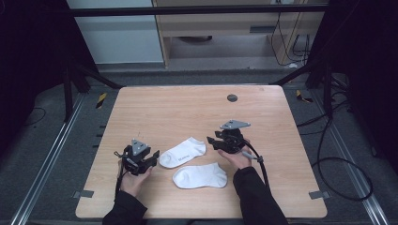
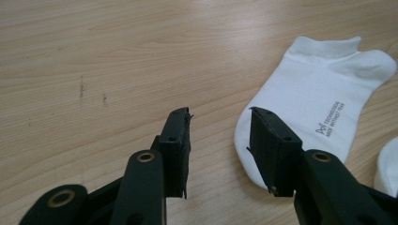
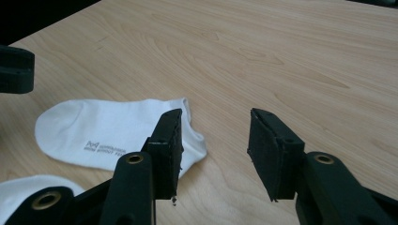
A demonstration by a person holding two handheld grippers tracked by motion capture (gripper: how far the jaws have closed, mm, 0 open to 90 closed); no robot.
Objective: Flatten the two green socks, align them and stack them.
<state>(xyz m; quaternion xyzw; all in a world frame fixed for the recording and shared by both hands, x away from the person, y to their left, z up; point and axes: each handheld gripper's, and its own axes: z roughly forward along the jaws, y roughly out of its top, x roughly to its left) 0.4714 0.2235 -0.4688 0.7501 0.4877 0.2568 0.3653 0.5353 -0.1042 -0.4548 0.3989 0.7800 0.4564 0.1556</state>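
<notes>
While both socks lie flat on the wooden bench, I see my left tongs released, nothing between them, just beside the toe of the upper white ankle sock. My right tongs are released too, empty, near that sock's cuff. The second white sock lies nearer me, between my hands.

A light wooden table is ringed by dark grey floor; pale cabinets and cables are seen far right.
</notes>
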